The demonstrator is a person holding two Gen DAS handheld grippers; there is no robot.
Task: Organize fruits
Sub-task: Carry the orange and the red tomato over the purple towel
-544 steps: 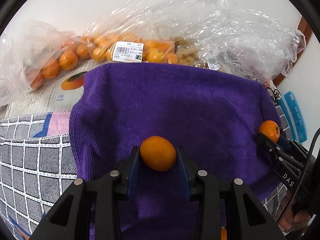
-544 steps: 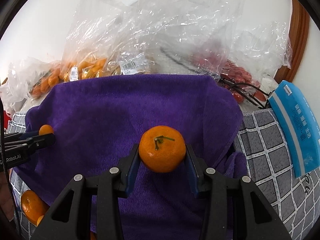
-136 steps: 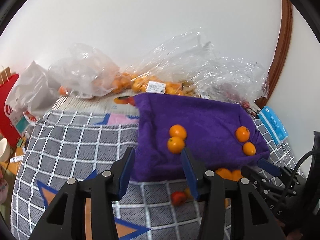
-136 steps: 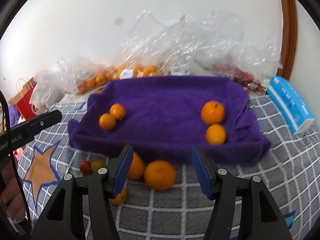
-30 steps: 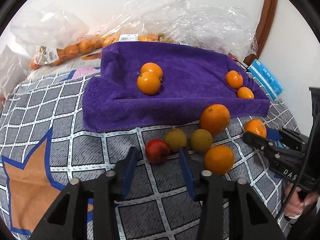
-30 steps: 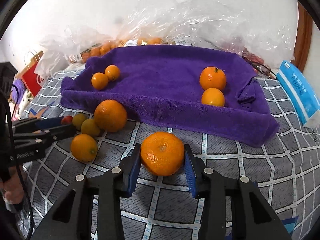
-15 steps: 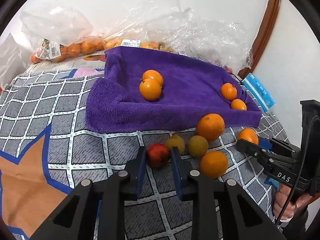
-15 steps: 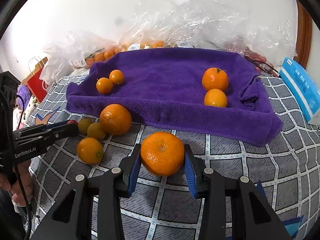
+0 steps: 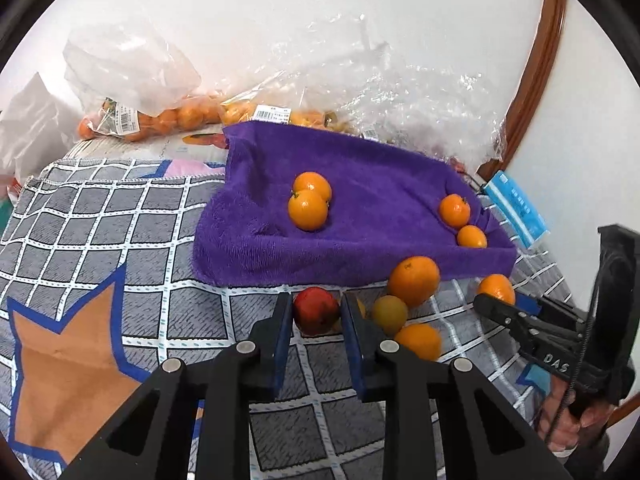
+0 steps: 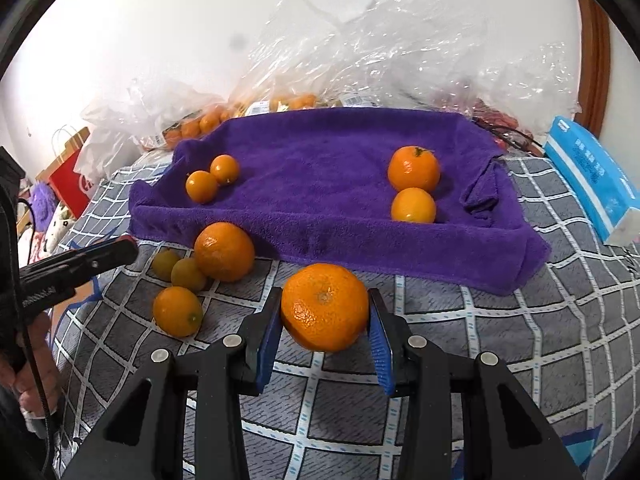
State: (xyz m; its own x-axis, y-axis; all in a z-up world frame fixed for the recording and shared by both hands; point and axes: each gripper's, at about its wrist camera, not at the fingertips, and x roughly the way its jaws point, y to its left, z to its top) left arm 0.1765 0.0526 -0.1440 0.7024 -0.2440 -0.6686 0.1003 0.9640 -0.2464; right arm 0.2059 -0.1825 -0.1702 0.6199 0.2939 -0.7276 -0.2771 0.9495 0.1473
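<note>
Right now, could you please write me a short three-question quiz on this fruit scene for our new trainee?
1. True or false: the left gripper is shut on a red fruit.
2. How many oranges lie on the purple towel?
   A. two  B. four  C. six
3. Fill in: the right gripper is shut on a large ____.

Key
1. True; its pads press the red fruit on both sides.
2. B; one pair near the towel's left side, one pair near its right.
3. orange, held over the checked cloth, in front of the towel.
</note>
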